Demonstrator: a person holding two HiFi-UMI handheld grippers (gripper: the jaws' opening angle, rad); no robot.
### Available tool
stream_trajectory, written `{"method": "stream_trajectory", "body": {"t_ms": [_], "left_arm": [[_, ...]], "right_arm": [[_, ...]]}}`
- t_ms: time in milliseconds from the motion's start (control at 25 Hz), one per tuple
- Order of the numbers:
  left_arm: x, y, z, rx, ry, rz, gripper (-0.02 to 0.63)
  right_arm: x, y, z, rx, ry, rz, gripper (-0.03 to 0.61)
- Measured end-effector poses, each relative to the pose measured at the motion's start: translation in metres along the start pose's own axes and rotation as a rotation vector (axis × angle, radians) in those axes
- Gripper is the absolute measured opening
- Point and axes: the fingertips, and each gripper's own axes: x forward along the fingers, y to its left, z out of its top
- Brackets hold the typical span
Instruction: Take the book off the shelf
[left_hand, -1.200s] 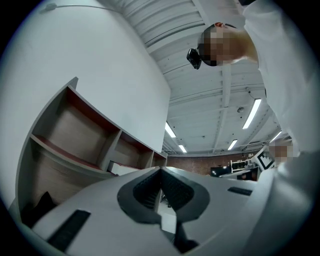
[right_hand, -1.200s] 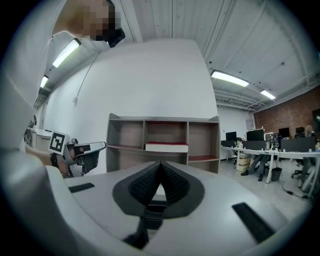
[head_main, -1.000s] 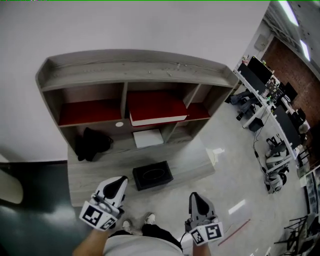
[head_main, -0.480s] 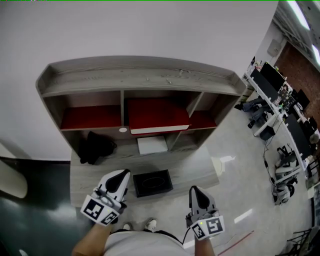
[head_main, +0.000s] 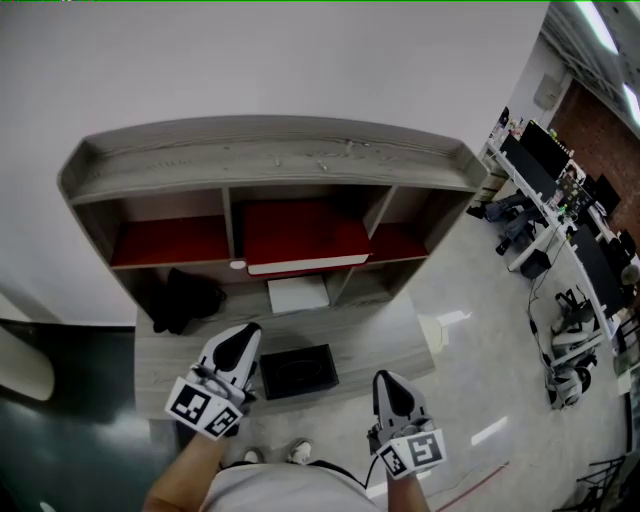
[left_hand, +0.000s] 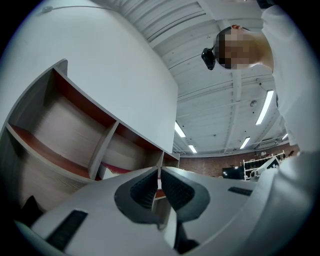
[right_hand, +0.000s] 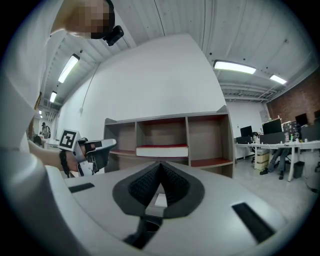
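The big grey shelf (head_main: 270, 160) stood against the white wall, three compartments across, red boards inside. In front of it ran a low wooden surface (head_main: 380, 330), and on that sat a black box (head_main: 298, 370).

The book (head_main: 300, 235) lay flat in the middle compartment: red cover up, white page edge facing the person, long axis running side to side across the bay. It filled most of that bay's width.

Down came the eye to the left gripper (head_main: 243, 338): fingers pressed together, nothing between them. Right gripper (head_main: 386, 380), same story, fingers closed tip to tip and empty.

Both hung well short of the shelf, above the surface's near edge. The book lay ahead of and above both pairs of fingers, between their two lines, a little closer to the left one's. The right gripper view had the page edge dead ahead, just over the fingertips, with the left gripper out in front toward the shelf. So the left looked nearer; either would need its fingers opened to take that flat edge.
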Motion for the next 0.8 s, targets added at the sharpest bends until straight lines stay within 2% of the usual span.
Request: {"method": "stream_trajectory", "body": {"t_ms": [120, 200, 320, 520, 680, 800], "left_arm": [[0.014, 0.003, -0.003, -0.062, -0.011, 0.001, 0.022], [0.026, 0.008, -0.010, -0.157, -0.013, -0.004, 0.170], [0.044, 0.015, -0.022, -0.289, -0.015, 0.004, 0.212], [0.074, 0.036, -0.052, -0.454, -0.014, 0.063, 0.304], [0.094, 0.047, -0.068, -0.580, -0.023, 0.099, 0.335], [0.106, 0.058, -0.088, -0.760, -0.034, 0.142, 0.346]], "right_arm": [[-0.001, -0.002, 0.000, -0.001, 0.003, 0.004, 0.023], [-0.002, -0.003, 0.000, -0.002, 0.003, 0.004, 0.023], [-0.005, -0.006, -0.001, -0.003, 0.002, -0.001, 0.023], [-0.013, -0.009, 0.000, -0.005, 0.004, -0.016, 0.023], [-0.022, -0.014, 0.002, -0.003, -0.006, -0.040, 0.023], [-0.029, -0.019, 0.001, 0.000, -0.015, -0.061, 0.023]]}}
